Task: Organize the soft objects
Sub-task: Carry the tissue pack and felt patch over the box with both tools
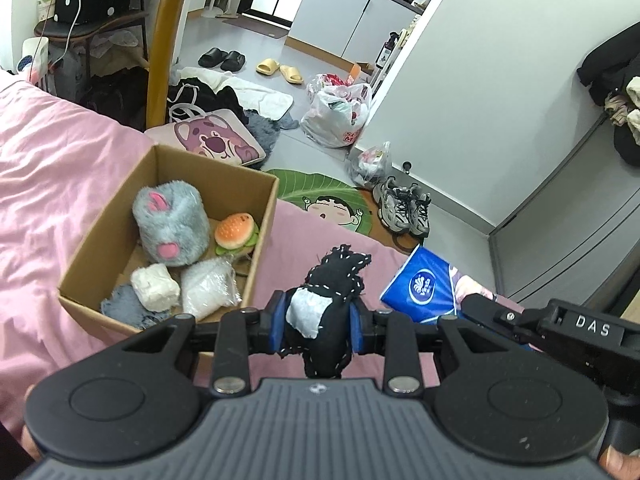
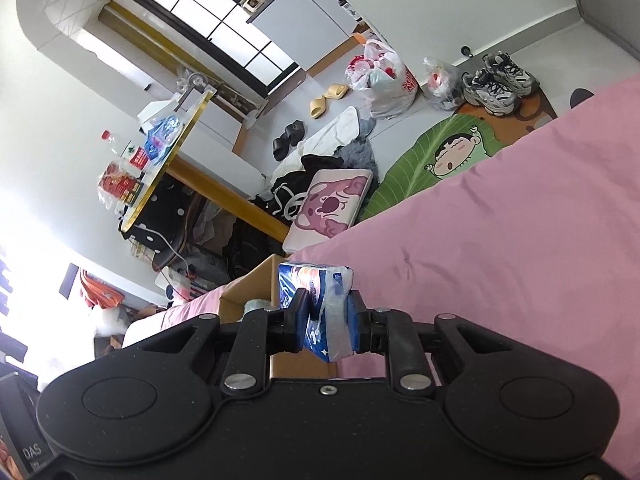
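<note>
1. Black hand-stitched cloth doll with a white patch (image 1: 320, 312): pinched upright in left gripper (image 1: 318, 330) jaws, over the pink bed (image 1: 48, 168).
2. Open brown cardboard box (image 1: 100, 248): just left of it, nearer the left hand.
3. Blue plastic-wrapped tissue pack (image 2: 320, 308): clamped in right gripper (image 2: 326, 326) jaws.
4. Inside the box: five soft items.

A pink sheet (image 1: 60, 152) is spread across the bed, and a green cartoon floor mat (image 1: 320, 196) is laid beside it, with grey sneakers (image 1: 404, 208) set at its edge. Yellow slippers (image 1: 280, 70) and black slippers (image 1: 221, 58) are left on the floor near a gold-legged table (image 1: 164, 40), and filled plastic bags (image 1: 340, 114) are set against the white wall.
</note>
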Available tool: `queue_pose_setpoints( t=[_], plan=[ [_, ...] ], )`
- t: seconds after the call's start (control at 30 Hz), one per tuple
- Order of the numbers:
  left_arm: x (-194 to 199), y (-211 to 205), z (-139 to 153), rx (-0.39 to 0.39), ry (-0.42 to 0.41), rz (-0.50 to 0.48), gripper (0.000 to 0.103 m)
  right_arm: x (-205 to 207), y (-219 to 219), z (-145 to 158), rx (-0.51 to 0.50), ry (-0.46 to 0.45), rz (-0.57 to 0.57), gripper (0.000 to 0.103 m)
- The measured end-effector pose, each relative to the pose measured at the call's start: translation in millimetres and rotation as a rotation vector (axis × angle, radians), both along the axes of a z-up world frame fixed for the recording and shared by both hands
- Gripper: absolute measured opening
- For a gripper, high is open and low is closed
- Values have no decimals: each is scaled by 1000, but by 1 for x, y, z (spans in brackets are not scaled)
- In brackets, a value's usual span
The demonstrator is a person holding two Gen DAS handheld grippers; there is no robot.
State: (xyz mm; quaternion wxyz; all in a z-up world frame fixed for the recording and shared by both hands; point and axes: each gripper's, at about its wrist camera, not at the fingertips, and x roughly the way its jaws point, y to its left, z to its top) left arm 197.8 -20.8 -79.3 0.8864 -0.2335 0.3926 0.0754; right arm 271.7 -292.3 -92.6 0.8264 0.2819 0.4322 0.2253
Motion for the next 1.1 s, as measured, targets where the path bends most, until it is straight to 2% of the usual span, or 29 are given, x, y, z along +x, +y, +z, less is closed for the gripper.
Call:
queue_pose_setpoints(
  t=[0.53,0.93,1.1],
  plan=[
    [-13,59,27,9,-41,29,31,-20,54,24,-32,-31,71,20],
    [-22,100,17,-31,-44,76,31,-25,104,22,-67,-20,135,21],
    [-25,116,10,-49,-39,92,31,-25,122,10,-90,16,155,29]
  ],
)
